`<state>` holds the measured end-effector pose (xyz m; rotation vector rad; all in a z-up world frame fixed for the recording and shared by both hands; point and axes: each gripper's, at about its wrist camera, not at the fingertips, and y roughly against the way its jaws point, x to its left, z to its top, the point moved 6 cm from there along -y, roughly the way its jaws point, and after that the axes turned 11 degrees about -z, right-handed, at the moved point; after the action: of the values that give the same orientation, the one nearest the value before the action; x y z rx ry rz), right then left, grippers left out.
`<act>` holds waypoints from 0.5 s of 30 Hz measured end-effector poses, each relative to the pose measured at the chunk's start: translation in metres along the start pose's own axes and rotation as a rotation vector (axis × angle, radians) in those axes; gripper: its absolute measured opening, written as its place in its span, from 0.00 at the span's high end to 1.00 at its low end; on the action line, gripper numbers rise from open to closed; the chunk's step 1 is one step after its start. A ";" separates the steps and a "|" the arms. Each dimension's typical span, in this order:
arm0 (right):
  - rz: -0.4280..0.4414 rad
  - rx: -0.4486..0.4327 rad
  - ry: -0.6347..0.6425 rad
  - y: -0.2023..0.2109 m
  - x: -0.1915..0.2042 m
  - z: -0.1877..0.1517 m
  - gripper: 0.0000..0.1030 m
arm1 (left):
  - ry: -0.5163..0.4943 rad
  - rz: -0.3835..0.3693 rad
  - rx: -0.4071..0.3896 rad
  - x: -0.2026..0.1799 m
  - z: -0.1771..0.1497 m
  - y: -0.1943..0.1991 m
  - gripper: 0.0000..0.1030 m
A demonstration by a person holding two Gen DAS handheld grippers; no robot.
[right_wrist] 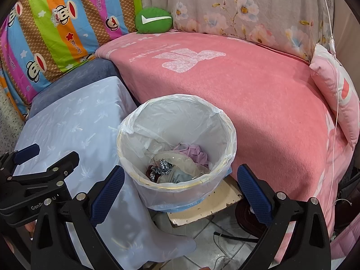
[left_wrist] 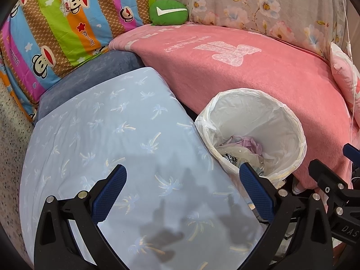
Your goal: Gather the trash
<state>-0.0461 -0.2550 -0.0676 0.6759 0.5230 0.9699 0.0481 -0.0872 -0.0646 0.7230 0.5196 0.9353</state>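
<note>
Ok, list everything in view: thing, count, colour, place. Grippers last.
trash bin: one, white liner, between blue cloth and pink blanket
trash in bin: several pieces, lilac, clear, spotted, at the bottom
blue cloth: one, pale blue with palm print, left of bin
pink blanket: one, pink, right of and behind bin
green cushion: one, green with white tick, at the back
striped bedding: one, multicoloured, back left
floral cloth: one, grey with flowers, back right
pink pillow: one, far right
left gripper: black, blue pads, open, empty
right gripper: black, blue pads, open, empty
</note>
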 end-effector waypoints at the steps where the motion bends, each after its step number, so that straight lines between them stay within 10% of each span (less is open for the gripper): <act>1: 0.000 0.000 0.000 0.000 0.000 0.001 0.05 | 0.001 -0.001 0.000 -0.001 0.000 0.000 0.07; 15: 0.000 0.001 0.001 -0.001 -0.001 -0.001 0.05 | 0.000 0.000 0.001 -0.001 -0.001 0.000 0.07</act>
<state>-0.0467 -0.2559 -0.0684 0.6764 0.5243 0.9700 0.0473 -0.0877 -0.0651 0.7241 0.5202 0.9352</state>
